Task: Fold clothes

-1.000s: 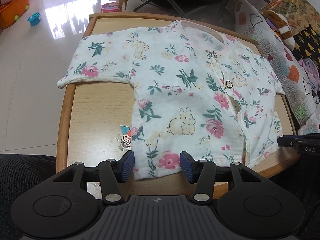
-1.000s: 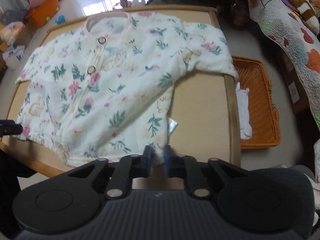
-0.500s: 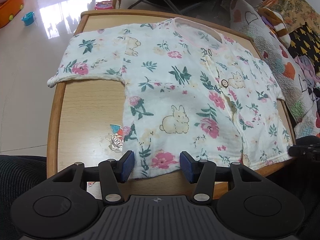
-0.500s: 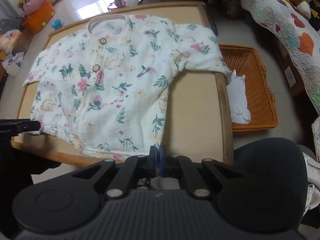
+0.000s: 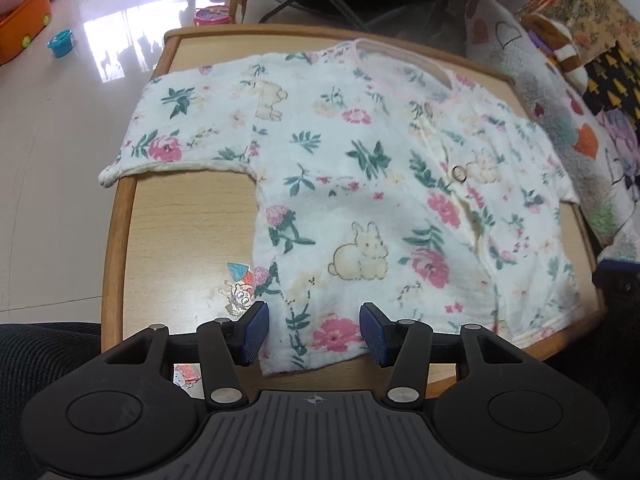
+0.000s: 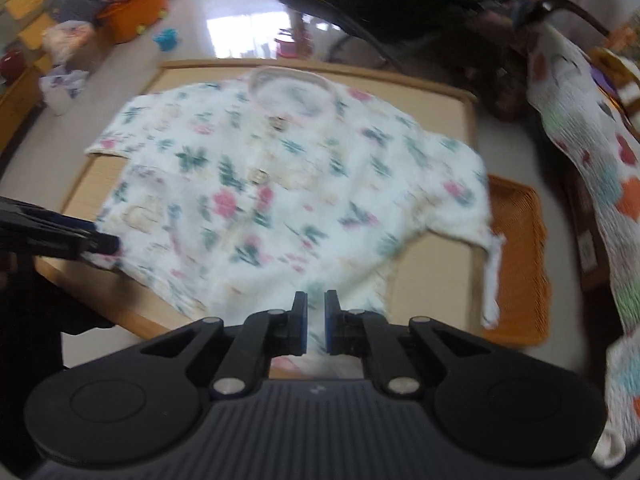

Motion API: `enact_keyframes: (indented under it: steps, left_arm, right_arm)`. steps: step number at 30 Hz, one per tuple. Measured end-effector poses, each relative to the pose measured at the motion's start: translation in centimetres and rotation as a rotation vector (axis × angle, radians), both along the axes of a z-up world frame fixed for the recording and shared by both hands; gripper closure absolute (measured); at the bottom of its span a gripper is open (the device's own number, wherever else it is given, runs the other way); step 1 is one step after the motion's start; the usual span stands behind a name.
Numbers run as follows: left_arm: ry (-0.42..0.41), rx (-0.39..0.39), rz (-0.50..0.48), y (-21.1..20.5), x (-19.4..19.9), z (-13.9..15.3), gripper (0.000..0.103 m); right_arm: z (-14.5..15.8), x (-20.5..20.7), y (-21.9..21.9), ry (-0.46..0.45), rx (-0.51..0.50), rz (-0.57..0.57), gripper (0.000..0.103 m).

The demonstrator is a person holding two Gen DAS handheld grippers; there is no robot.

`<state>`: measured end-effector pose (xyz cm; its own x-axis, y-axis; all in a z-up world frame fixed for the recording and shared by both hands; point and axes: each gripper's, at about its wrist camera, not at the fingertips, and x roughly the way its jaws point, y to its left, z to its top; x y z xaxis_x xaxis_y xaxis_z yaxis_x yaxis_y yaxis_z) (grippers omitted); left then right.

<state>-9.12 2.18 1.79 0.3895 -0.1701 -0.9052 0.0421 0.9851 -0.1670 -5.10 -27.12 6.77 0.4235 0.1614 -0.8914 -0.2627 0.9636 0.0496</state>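
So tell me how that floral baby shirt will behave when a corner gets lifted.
Probably floppy: the shirt lies flat on the table, and its sleeve droops over the table's edge. Likely light, since the cloth looks thin and crinkled. It may drag and bunch rather than slide as one piece, so lifting one corner would probably leave the rest trailing.
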Motion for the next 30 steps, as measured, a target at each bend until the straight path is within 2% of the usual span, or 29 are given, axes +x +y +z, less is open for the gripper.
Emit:
enact_keyframes:
  steps: [4, 9, 14, 17, 23, 28, 30]
  left_arm:
    - [-0.013, 0.029, -0.022, -0.5, -0.4, -0.1, 0.046]
    - [0.014, 0.035, -0.026, -0.5, -0.7, 0.0, 0.046]
    - [0.026, 0.03, -0.036, -0.2, -1.1, 0.0, 0.046]
    - [0.031, 0.02, -0.023, 0.1, -1.2, 0.0, 0.046]
    - [-0.008, -0.019, 0.044, 1.8, -0.9, 0.7, 0.046]
    - [-0.078, -0.061, 0.12, 4.3, 0.2, 2.1, 0.046]
    - [-0.097, -0.093, 0.163, 5.7, 0.7, 2.6, 0.046]
  right_arm:
    - [-1.1, 0.9, 3.5, -0.022, -0.002, 0.122, 0.095]
    - [-2.3, 2.4, 6.4, -0.031, -0.004, 0.189, 0.095]
    - [-4.6, 3.4, 7.4, 0.01, -0.052, 0.22, 0.095]
    - [-5.2, 2.7, 7.4, -0.035, -0.074, 0.267, 0.094]
    - [-4.3, 2.2, 7.7, -0.061, -0.101, 0.276, 0.092]
    - [-3.1, 1.9, 6.7, -0.1, -0.064, 0.205, 0.075]
    - [-2.8, 1.7, 5.8, -0.108, -0.048, 0.16, 0.072]
